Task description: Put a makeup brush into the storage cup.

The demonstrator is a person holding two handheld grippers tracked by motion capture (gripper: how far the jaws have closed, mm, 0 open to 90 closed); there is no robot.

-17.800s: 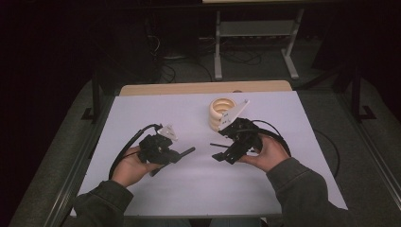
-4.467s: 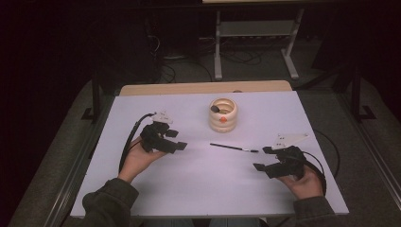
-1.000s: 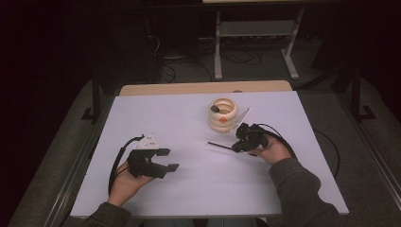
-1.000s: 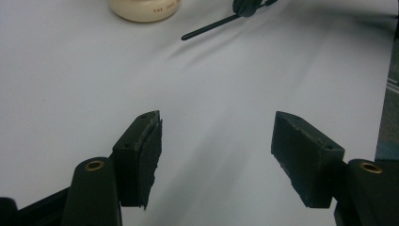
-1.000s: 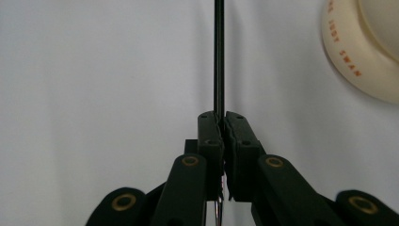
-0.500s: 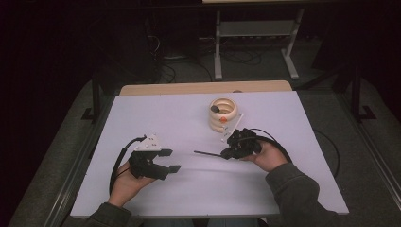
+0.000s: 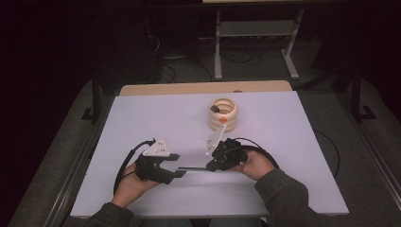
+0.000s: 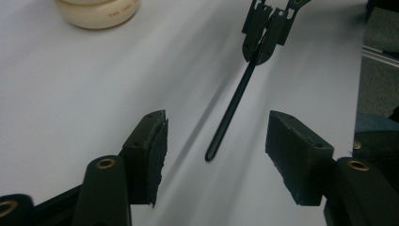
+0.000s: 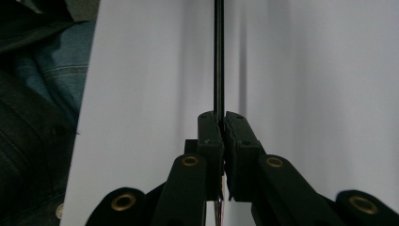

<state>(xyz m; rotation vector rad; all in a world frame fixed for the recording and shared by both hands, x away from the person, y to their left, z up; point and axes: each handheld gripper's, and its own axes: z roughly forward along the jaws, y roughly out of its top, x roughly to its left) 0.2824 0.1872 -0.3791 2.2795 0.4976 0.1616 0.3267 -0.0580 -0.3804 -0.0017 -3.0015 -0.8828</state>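
- Left gripper [image 7: 177,165]: held low over the white table sheet [image 7: 283,156], jaws spread and facing the right gripper. Have just been closing a little. Free tip of the rod between the two pads in the left gripper view, touching neither.
- Thin black rod [image 7: 194,168]: the piece in hand. Off the sheet and roughly level, running from the right gripper's pads to just in front of the left gripper's pads. Far end clamped, near end free. Seen in the right gripper view as a straight dark line leading away from the pads.
- Right gripper [image 7: 211,166]: jaws pressed together, pinching the rod by one end. A short stub appears to poke out behind the pads. Hand and sleeve behind it, cable looping off to the right.
- Cream ribbed holder [image 7: 223,115]: upright on the sheet, beyond the right gripper and well apart from the rod. Something dark inside the rim, too small to name.
- Judged done: rod picked up, gripped firmly on the right, and lined up with the left gripper's opening.
- Judged left: closing the left pads on the free end, then opening the right pads to complete what looks like a hand-over. Any later placing, perhaps into the holder, not yet begun.
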